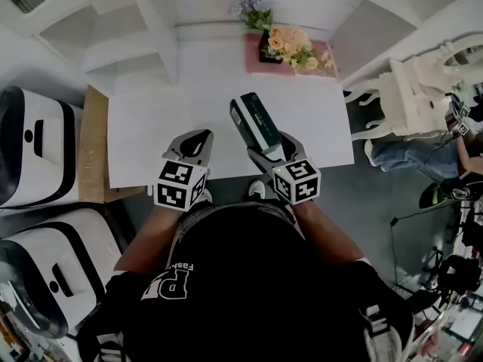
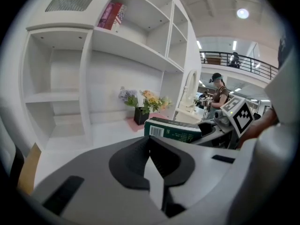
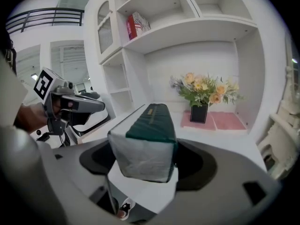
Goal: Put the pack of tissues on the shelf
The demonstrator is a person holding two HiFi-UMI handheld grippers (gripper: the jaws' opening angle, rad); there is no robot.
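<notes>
Right gripper view: the right gripper [image 3: 149, 165] clamps the pack [image 3: 151, 125] by one end above the table [image 1: 151, 127], short of the shelf [image 3: 197, 29]. The left gripper [image 2: 150, 144] is closed on nothing. Held so near its end, the pack could sag or slip during the reach.

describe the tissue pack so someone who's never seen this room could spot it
Start at the white table in front of the white shelves. Above its near side, the right tongs grip the pack of tissues: a long block with a dark green top and pale sides, the only boxy thing, unlike the flowers at the back.
</notes>
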